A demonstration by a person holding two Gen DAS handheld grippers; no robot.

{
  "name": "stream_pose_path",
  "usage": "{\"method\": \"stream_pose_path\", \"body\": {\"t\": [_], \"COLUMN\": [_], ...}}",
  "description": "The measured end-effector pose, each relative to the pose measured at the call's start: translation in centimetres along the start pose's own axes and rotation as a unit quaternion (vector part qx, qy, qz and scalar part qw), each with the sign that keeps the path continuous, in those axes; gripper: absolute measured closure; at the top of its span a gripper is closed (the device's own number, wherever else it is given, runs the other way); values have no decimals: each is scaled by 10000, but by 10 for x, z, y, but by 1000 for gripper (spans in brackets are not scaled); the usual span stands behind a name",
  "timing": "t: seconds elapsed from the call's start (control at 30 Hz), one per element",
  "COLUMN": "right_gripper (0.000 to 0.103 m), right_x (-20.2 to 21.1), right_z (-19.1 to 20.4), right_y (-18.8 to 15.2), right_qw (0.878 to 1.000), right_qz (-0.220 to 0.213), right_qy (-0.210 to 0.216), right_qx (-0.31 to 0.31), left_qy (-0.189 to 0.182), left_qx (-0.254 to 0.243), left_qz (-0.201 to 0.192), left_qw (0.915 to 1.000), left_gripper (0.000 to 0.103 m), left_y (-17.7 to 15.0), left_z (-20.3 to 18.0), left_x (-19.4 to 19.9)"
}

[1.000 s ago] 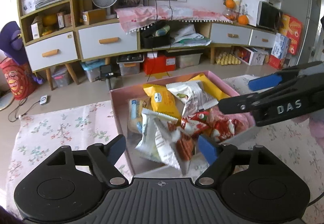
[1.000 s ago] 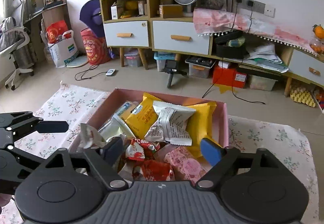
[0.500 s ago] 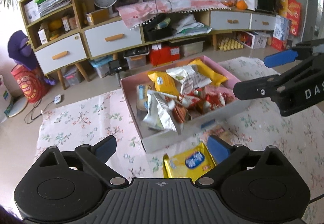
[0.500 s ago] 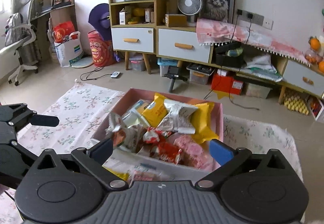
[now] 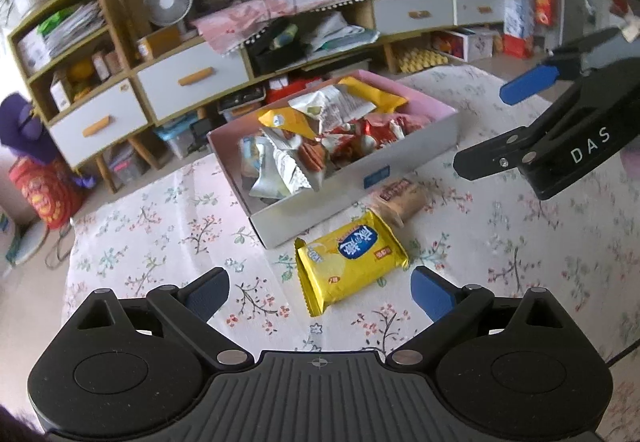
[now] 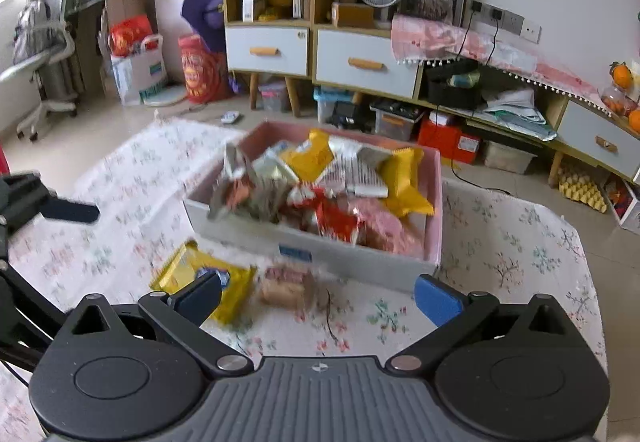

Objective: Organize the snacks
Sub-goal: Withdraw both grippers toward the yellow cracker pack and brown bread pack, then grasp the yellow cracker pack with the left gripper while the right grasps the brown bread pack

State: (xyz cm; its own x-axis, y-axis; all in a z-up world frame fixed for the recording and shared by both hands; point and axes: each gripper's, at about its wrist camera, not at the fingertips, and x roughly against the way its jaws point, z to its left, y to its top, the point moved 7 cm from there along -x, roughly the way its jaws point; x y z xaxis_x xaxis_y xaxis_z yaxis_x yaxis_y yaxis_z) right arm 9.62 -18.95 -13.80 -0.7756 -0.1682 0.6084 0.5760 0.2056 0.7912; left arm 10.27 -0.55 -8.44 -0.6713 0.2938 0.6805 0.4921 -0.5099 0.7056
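Both grippers pulled back from the cardboard box (image 5: 352, 178), jaws wide, empty; a glossy yellow packet (image 5: 352, 262) lies flat outside.

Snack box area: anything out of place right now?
Yes. Two packets lie outside the box on the floral cloth: a yellow packet and a tan packet, both by its near wall. Every other snack is piled inside.

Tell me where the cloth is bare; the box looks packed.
Bare floral tablecloth lies left of the snack box, and right of it. It is crowded along the box's front, by the yellow packet and brown packet.
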Motion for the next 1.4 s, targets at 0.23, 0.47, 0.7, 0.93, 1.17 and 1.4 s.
{"method": "stream_pose_path", "body": {"t": [0.23,0.47,0.7,0.93,1.17,1.4], "right_gripper": [15,15,15,15,15,15], "right_x": [2,-11,-28,-41,-54,-63], "right_z": [4,-1,-15,-15,-14,-9], "right_y": [-8,-18,-20,-19,-19,-25], "right_qw": [9997,9996,9998,9994,9993,9988], "right_qz": [-35,-20,18,16,100,251], "right_qy": [35,143,150,248,306,388], "right_qx": [235,230,144,242,200,171], "left_qy": [-136,-492,-847,-734,-585,-645], "left_qx": [-535,-689,-967,-1117,-512,-169], "left_qz": [-79,-84,-99,228,566,794], "left_qw": [9984,9964,9916,9908,9954,9946], "left_gripper": [4,5,7,10,42,44], "left_y": [-4,1,12,5,-2,-14], "left_z": [-5,-7,-21,-22,1,23], "left_x": [-18,-41,-62,-83,-79,-70]}}
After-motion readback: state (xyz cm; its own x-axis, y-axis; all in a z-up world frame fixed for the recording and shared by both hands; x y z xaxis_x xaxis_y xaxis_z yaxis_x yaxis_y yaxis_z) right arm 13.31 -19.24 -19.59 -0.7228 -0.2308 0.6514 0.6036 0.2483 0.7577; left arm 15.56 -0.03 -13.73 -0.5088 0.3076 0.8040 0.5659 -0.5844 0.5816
